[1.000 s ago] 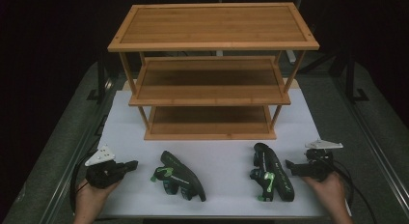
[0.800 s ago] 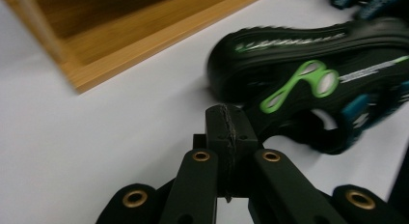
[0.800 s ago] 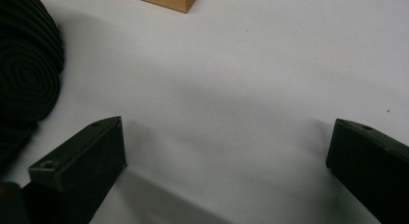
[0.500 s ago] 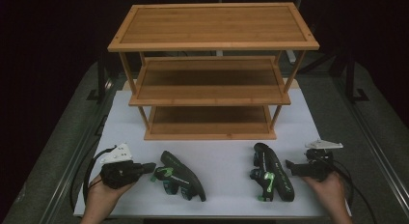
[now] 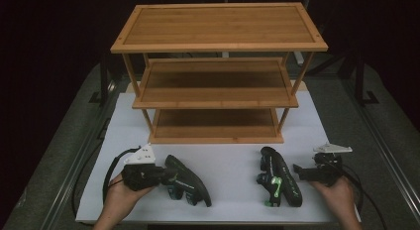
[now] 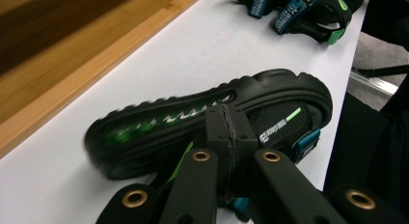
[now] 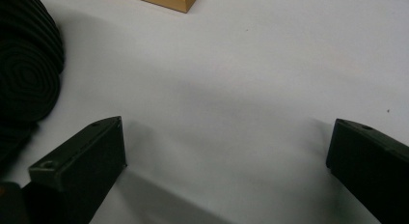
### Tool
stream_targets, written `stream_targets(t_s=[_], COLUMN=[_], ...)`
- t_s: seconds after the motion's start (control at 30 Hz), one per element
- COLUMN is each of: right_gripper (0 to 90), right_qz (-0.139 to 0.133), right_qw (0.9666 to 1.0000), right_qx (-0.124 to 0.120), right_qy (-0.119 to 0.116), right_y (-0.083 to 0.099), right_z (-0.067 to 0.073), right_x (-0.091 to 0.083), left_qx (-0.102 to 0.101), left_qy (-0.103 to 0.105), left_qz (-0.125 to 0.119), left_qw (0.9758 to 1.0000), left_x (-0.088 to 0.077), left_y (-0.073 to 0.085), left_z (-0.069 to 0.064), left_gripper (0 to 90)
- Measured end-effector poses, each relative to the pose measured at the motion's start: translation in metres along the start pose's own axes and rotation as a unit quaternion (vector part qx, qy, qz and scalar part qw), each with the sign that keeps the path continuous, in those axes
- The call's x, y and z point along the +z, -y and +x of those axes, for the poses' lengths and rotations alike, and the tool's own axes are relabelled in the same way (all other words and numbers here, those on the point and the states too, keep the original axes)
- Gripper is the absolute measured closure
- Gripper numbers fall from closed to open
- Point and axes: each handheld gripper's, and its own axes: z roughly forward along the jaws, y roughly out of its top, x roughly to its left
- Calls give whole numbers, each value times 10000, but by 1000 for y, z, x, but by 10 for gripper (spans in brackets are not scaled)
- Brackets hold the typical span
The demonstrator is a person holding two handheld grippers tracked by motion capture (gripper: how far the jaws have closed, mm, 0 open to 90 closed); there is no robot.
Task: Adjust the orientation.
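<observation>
High view: 2 black-and-green sandals lie on the white table top (image 5: 233, 163), in front of a 3-tier bamboo shelf (image 5: 218, 71).
Left sandal (image 5: 187, 179): on its side near the front-left of the table, its sole turned toward the shelf; the left gripper (image 5: 166, 176) touches its near end.
Left gripper view: both jaws pressed together with no gap, tips against the sandal's strap area below the sole; whether any strap is pinched cannot be told.
Right sandal (image 5: 278, 176): lies toward the front-right, apart from the right gripper (image 5: 298, 170).
Right gripper view: jaws spread wide over bare table, holding nothing; the sandal's ribbed sole (image 7: 26, 74) at the left edge.
</observation>
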Motion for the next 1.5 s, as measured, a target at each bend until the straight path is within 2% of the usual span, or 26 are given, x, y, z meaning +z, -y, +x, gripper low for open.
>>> stream_targets(t_s=[0.17,0.23,0.53,0.87,1.0,1.13,1.17,1.23,1.5], right_gripper=[0,0,0,0,0,0,0,0,0], right_qz=[-1,-4,2,-5,-1,-2,-5,-2,-2], right_qw=[10000,10000,10000,10000,10000,10000,10000,10000,10000], right_qx=[-2,0,7,-4,-6,-7,-5,-6,-8], right_qy=[0,-2,-2,-3,-3,-2,-4,-2,-2], right_y=[0,0,0,0,0,0,0,0,0], right_z=[0,0,0,0,0,0,0,0,0], right_x=[0,0,0,0,0,0,0,0,0], left_qx=[46,34,41,155,191,185,233,209,82], left_qy=[78,90,132,165,149,159,84,92,-107], left_qz=[146,87,101,144,106,-29,-21,-73,-96], left_qw=[9999,9999,9999,9996,9997,9997,9997,9997,9999], left_x=[17,18,23,39,49,46,43,41,26], left_y=[-3,-4,-11,-31,-46,-55,-57,-58,-49], left_z=[0,0,4,13,19,22,23,24,37], left_gripper=[900,900,900,900,900,900,900,900,900])
